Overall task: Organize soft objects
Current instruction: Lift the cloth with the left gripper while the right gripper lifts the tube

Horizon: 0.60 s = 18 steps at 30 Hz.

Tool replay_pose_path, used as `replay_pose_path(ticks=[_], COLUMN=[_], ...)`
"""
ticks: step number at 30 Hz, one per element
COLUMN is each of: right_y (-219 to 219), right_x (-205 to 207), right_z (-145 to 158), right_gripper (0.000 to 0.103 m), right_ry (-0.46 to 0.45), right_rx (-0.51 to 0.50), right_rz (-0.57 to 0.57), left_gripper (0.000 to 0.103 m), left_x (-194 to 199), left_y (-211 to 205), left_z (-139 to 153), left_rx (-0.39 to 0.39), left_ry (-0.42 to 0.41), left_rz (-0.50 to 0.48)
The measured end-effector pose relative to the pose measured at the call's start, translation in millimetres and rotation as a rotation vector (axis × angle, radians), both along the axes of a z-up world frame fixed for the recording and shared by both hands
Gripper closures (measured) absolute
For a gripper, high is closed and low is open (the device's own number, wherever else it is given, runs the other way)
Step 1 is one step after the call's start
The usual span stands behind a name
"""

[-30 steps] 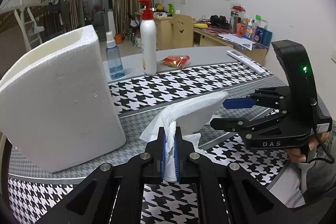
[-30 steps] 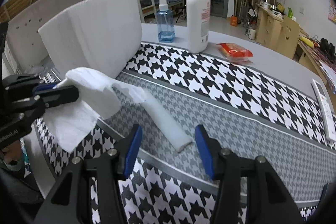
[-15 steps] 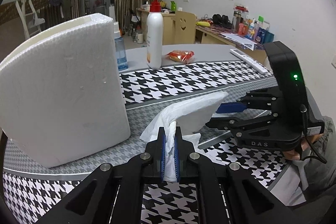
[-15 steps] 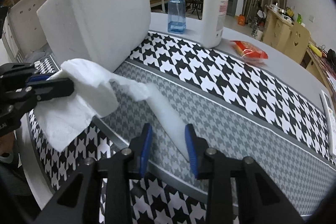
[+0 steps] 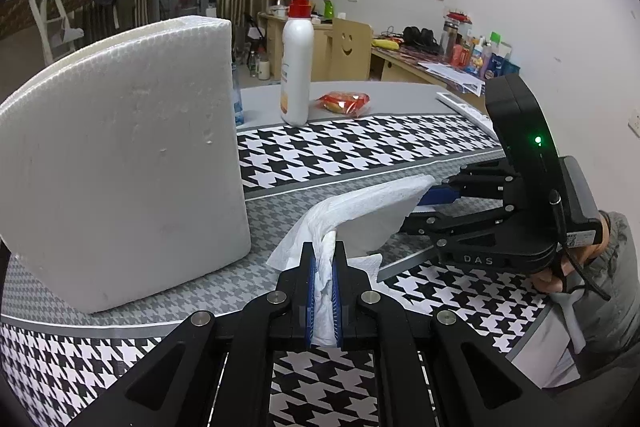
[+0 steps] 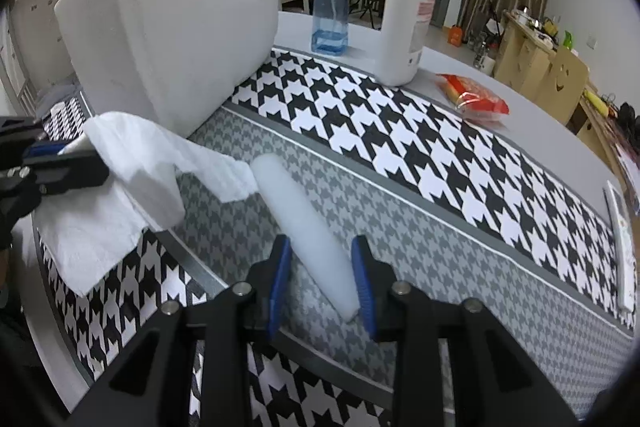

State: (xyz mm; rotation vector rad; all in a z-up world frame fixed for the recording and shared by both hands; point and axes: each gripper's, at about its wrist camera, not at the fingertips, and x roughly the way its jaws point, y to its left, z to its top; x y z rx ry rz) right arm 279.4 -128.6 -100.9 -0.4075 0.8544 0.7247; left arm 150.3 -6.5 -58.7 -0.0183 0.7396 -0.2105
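- The left gripper (image 5: 323, 291) is squeezing the crumpled white paper tissue (image 5: 360, 211) tight, lifting it so it hangs over the bench's (image 6: 460, 227) near edge.
- The right gripper's (image 6: 320, 279) fingers have just been closing around the long white foam stick (image 6: 304, 231), probably to pick it up.
- The stick is lying flat near that edge, pointing slantwise toward the big white foam box (image 6: 172, 23).

A: Left gripper (image 5: 324, 259) — I've got it clamped on the white tissue (image 5: 360, 211), pinched between the blue pads.

B: And the right gripper (image 5: 424, 207)?

A: Far right, tips at the tissue's far end, can't tell its jaws. Foam block (image 5: 120, 163) left, lotion bottle (image 5: 297, 67) and red packet (image 5: 344, 102) far back.
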Motion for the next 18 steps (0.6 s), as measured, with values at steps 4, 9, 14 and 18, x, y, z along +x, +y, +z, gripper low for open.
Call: replay_pose_path(ticks=[4, 9, 14, 18], right_y=[-1, -2, -5, -9], right_x=[5, 4, 0, -9], right_z=[-1, 2, 12, 24], right_gripper=[0.067, 0.088, 0.093, 0.093], right_ry=[0.024, 0.021, 0.019, 0.006], right_rx=[0.014, 0.020, 0.052, 0.094], right_rz=[0.000, -0.021, -0.035, -0.049], left_gripper=[0.096, 0.096, 0.096, 0.096], left_x=[-2, -4, -6, -9], left_y=[2, 1, 3, 6], left_z=[2, 2, 6, 10], left_rx=[-0.008, -0.014, -0.009, -0.012], left_ry=[-0.009, -0.011, -0.024, -0.039], left_rz=[0.006, 0.005, 0.014, 0.026])
